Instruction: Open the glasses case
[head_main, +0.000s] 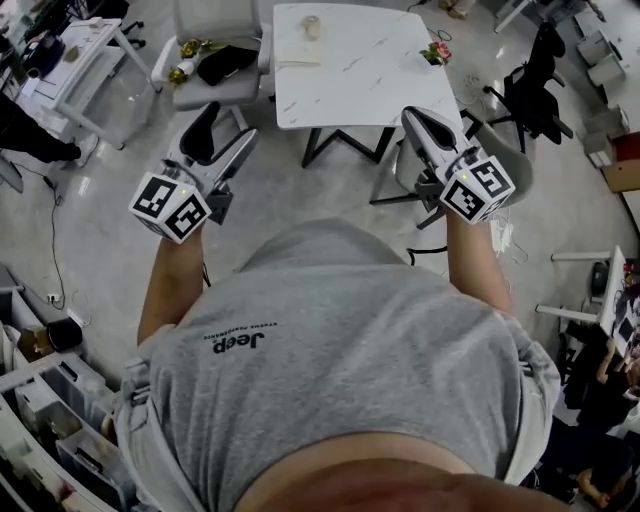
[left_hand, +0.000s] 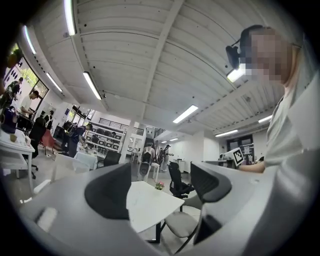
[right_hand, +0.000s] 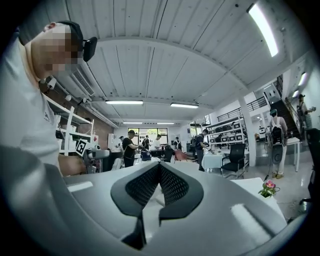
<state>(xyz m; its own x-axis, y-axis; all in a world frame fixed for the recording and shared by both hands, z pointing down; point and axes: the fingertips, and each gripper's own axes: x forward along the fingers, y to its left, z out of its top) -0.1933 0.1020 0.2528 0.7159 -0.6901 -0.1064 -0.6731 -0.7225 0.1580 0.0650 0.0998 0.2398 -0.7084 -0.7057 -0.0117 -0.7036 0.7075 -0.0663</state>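
A small pale object (head_main: 311, 26) lies at the far edge of the white marble table (head_main: 360, 85); it is too small to tell whether it is the glasses case. A flat tan piece (head_main: 298, 60) lies near it. I hold both grippers raised at chest height, well short of the table. My left gripper (head_main: 216, 140) stands open with nothing between its fingers; in the left gripper view (left_hand: 159, 187) the table (left_hand: 150, 207) shows through the gap. My right gripper (head_main: 424, 124) is shut on nothing, its pads meeting (right_hand: 159, 167).
A small pot of pink flowers (head_main: 436, 52) stands at the table's right edge. A grey chair (head_main: 214, 75) with a black item on it is left of the table, another chair (head_main: 505, 150) is at the right, and a black office chair (head_main: 535, 85) stands beyond. Desks and shelves line the left.
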